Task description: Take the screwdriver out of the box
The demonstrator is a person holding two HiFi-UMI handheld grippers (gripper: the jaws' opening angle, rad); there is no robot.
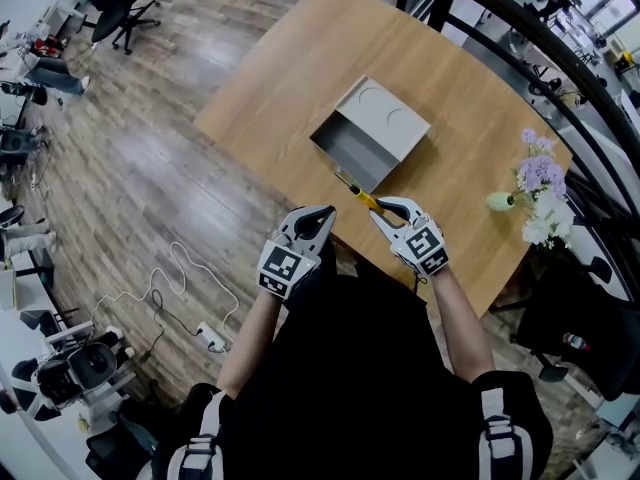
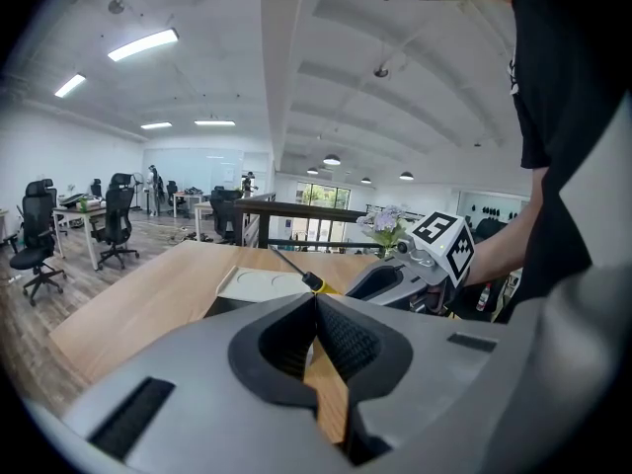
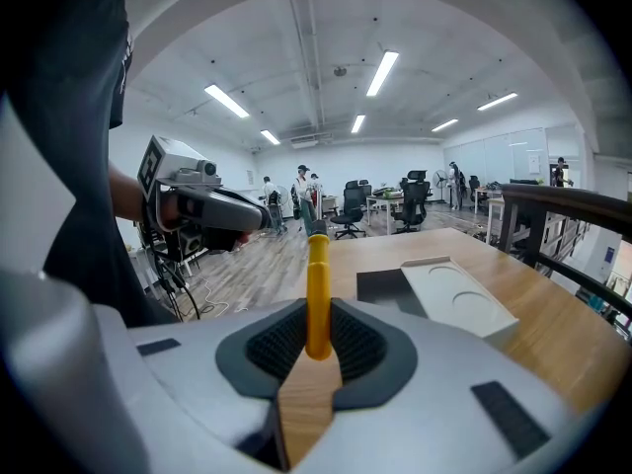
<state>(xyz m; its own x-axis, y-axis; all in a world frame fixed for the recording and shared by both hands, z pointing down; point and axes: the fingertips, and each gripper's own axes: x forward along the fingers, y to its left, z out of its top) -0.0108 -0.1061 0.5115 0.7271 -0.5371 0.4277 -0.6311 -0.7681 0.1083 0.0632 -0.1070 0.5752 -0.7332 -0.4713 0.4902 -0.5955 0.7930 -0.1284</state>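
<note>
My right tongs (image 1: 383,212) pinch the screwdriver (image 3: 317,294) by its yellow handle, just beside the near corner of the box (image 1: 372,133). It looks light, stiff and smooth, so I judge the handle the safest hold. My left tongs (image 2: 316,309) are pressed together, empty.

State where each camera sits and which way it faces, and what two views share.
Head view: on the person's head, facing steeply down at the wooden table and grey box; forearms, left claw and right claw show.
Left gripper view: rides the left claw, shut and empty, facing across the table; the person's arm shows at right.
Right gripper view: rides the right claw, shut on the yellow screwdriver, facing across the table; shirt at left.
Shared: both gripper views show the box and the opposite claw.
</note>
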